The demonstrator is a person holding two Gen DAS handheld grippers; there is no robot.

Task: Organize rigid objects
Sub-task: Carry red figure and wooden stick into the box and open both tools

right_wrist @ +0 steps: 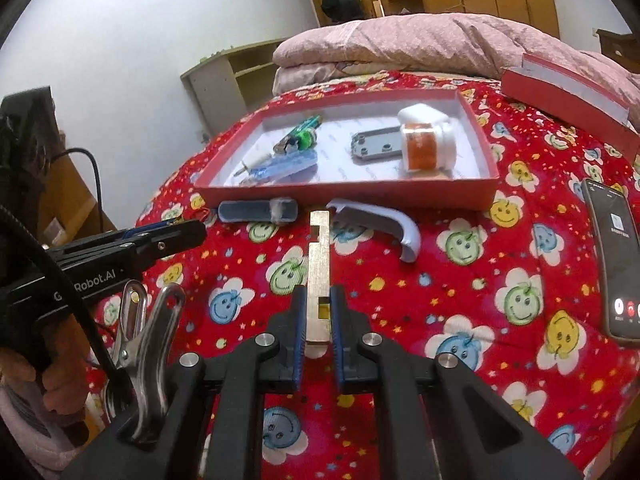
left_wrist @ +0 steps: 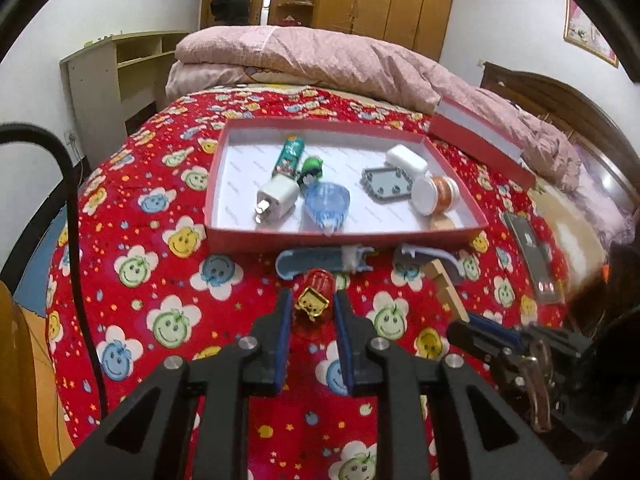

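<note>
Here, in the left wrist view, the left claw (left_wrist: 311, 312) clamps a small red toy with a gold face (left_wrist: 314, 294) above the bedspread (left_wrist: 160, 272), near the red tray (left_wrist: 344, 240). In the right wrist view, the right claw (right_wrist: 318, 320) grips a pale notched wooden block (right_wrist: 318, 264).

A red smiley-print bedspread (left_wrist: 168, 280) carries a red tray (left_wrist: 344, 236), phone (right_wrist: 616, 256) and pink quilt (left_wrist: 320, 60).
</note>
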